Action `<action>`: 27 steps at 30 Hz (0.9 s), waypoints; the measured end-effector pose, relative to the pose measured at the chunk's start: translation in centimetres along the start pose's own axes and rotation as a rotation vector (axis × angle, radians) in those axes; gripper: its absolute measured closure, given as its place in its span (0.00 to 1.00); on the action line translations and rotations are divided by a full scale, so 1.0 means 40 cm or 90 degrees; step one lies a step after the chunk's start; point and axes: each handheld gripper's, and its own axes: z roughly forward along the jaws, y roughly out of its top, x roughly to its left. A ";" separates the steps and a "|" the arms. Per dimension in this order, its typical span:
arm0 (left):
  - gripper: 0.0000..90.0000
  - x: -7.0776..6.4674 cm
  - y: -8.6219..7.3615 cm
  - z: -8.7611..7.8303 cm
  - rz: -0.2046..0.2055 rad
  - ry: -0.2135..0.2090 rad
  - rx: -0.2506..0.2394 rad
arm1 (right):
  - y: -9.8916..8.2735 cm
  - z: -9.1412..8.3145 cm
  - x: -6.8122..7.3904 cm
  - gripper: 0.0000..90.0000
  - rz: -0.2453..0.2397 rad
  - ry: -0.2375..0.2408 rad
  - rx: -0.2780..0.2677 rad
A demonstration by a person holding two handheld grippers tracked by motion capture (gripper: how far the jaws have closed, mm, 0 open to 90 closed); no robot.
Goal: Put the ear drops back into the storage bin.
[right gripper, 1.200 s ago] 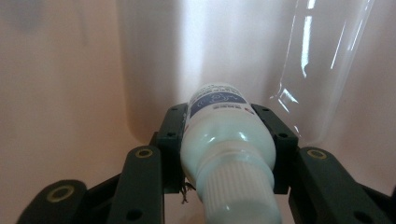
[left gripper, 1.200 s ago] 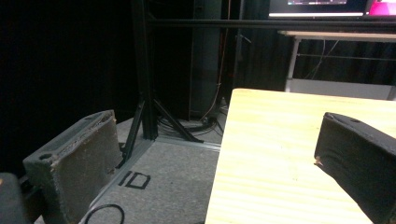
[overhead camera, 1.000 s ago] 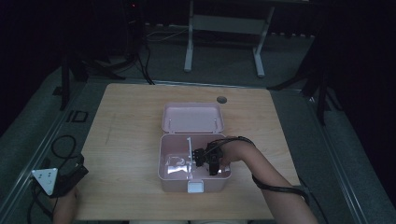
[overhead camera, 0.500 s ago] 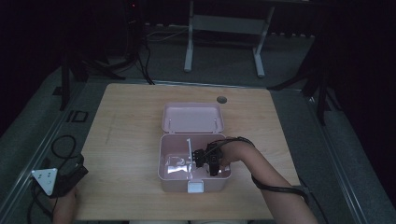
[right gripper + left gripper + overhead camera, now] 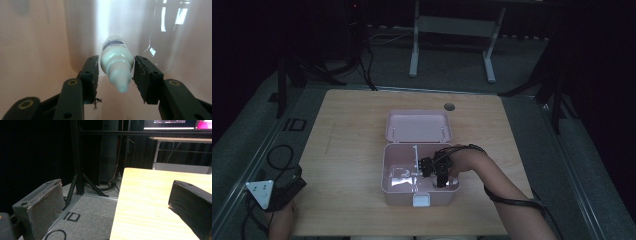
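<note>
Pink box [image 5: 447, 187] wall hems right gripper [image 5: 115, 75], fingers opening, loosely flanking white bottle [image 5: 116, 60].

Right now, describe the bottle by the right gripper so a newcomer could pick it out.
On the wooden table sits an open pink box. In its right-hand part, between the right gripper pads, is a small white dropper bottle: ribbed cap, tapered tip, dark blue label band.

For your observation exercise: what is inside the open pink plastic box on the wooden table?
A small white dropper bottle lies between the right tongs; clear plastic sits left of the divider. The pink box's floor beneath the tongs is hidden.
</note>
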 end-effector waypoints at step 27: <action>0.00 -0.001 0.000 0.001 0.003 0.002 0.001 | -0.109 -0.200 0.030 0.50 0.028 -0.058 -0.112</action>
